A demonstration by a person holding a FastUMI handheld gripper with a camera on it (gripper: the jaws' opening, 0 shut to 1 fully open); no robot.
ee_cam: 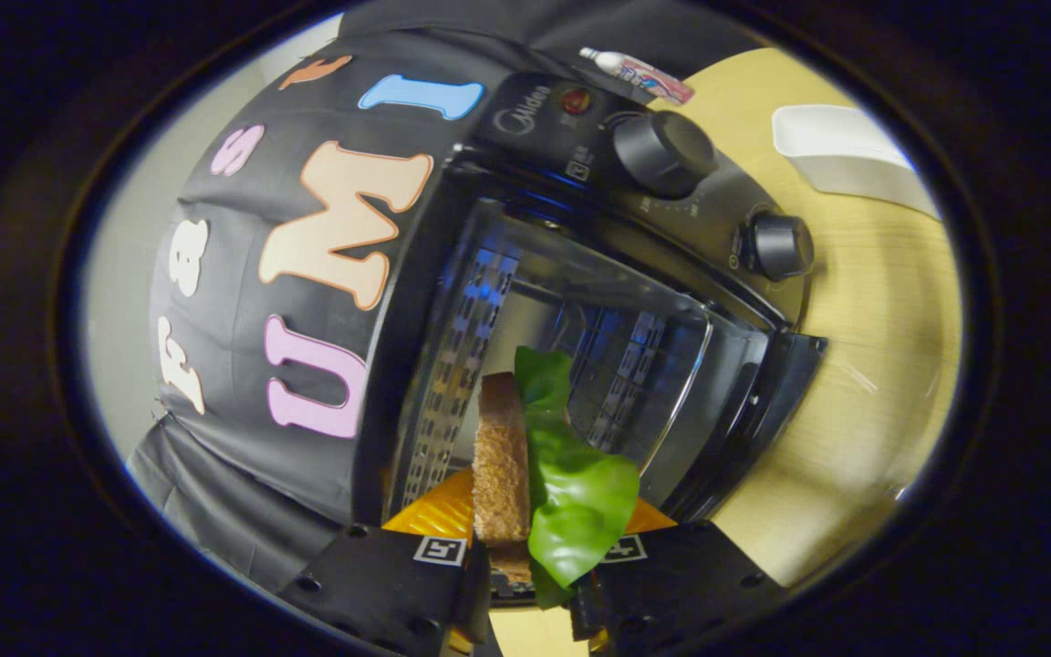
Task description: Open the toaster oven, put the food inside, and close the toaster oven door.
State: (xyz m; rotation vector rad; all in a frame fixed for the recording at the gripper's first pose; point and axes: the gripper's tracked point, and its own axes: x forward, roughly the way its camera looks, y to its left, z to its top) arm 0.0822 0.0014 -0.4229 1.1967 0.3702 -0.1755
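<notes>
My gripper [533,558] is shut on the food, a slice of brown bread [500,474] with a green lettuce leaf [580,493] against it, held on edge between both fingers. The whole scene looks rolled sideways. Just beyond the food is the black toaster oven [544,119] with its glass door [671,365] swung open, the door handle [763,429] lying out toward the table. The food's far end sits at the mouth of the cavity, beside a perforated metal inner wall [462,365]. Two round knobs [662,151] [781,246] sit on the control panel.
The oven stands on a light wooden table [890,365]. A white box-like container [845,151] lies beyond the knobs, and a small tube [639,75] lies behind the oven. Black cloth wall runs along the oven's other side.
</notes>
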